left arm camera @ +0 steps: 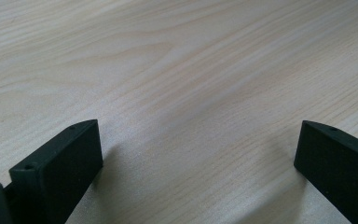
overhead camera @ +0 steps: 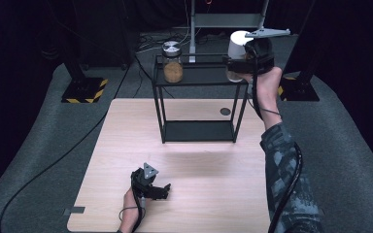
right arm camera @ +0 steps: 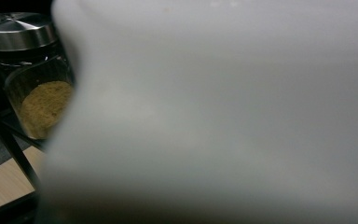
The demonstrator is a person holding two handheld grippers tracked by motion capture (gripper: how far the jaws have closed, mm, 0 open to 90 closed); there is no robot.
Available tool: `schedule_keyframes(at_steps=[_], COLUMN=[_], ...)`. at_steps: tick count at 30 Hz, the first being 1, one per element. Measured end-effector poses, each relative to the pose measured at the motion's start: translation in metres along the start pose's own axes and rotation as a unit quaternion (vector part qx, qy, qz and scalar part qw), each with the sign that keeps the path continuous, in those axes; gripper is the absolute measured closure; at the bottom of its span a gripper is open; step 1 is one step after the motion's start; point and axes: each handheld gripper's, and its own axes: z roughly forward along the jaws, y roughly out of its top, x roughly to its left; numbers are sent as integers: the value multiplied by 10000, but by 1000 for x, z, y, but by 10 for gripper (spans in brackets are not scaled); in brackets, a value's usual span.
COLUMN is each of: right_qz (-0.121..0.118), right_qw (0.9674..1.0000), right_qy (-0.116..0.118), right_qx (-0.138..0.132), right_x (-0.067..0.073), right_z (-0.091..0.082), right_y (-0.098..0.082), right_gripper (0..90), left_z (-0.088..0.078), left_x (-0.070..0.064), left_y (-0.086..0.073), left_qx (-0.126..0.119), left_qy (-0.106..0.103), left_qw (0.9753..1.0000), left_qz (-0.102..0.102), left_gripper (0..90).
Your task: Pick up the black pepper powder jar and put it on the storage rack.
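The right gripper (overhead camera: 240,65) sat against a white container (overhead camera: 236,43) on the black shelf (overhead camera: 199,80) — its grip couldn't be told; the left gripper (overhead camera: 161,190) rested wide apart on the table (overhead camera: 209,184), a lidded jar (overhead camera: 172,62) well left.

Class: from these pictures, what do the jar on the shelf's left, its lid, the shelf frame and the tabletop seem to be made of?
Jar: clear glass, probably; the tan powder shows through.
Lid: brushed metal by its silvery sheen.
Shelf frame: thin black bars, likely painted metal.
Tabletop: pale wood or wood-look laminate; matte grain lines.
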Motion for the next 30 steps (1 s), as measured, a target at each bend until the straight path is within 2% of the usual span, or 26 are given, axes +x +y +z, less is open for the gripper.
schedule_keyframes(at_steps=[11,17,21,30], right_qz=[132,205,353,365], right_qw=[9995,9984,9986,9985], right_qy=[-28,-172,-169,-271], right_qx=[301,499,362,313], right_x=[-2,-2,-5,-3], right_z=[21,33,35,37], right_y=[10,13,5,1], right_gripper=[300,299,299,299], left_z=[0,0,0,0], left_x=[0,0,0,0], left_y=[0,0,0,0], left_qx=[3,2,10,11], left_qy=[-7,-11,-13,-8], left_qw=[10000,10000,10000,10000], left_qz=[4,6,20,15], left_gripper=[4,4,4,4])
